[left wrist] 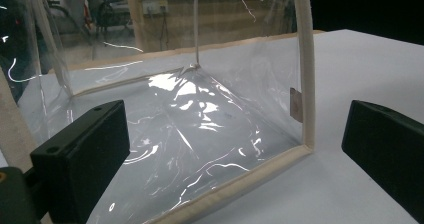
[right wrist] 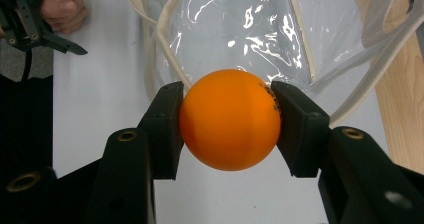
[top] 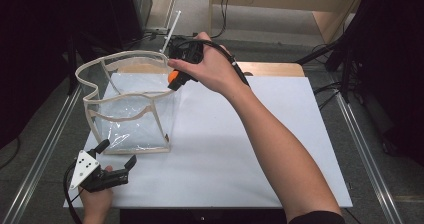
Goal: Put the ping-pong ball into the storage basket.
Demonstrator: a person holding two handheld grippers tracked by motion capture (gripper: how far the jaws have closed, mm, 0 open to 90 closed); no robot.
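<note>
A clear plastic bag [top: 132,111] with beige fabric trim stands open on the white table top [top: 225,134]. My right gripper [top: 174,79] hangs at the bag's upper right rim, shut on an orange ball [top: 173,76]. In the right gripper view both pads press the ball's [right wrist: 230,119] sides, with the bag's [right wrist: 250,34] mouth just beyond. My left gripper [top: 117,155] rests low at the table's near left, open, its jaws wide apart. In the left gripper view the bag's [left wrist: 200,119] near corner lies just ahead of the spread jaws, not touching them.
A wooden table surface [top: 272,69] shows behind the white top. Metal rails [top: 47,144] run along both sides of the table. Cables and dark equipment stand at the far edge. White surface stretches open to the right of the bag.
</note>
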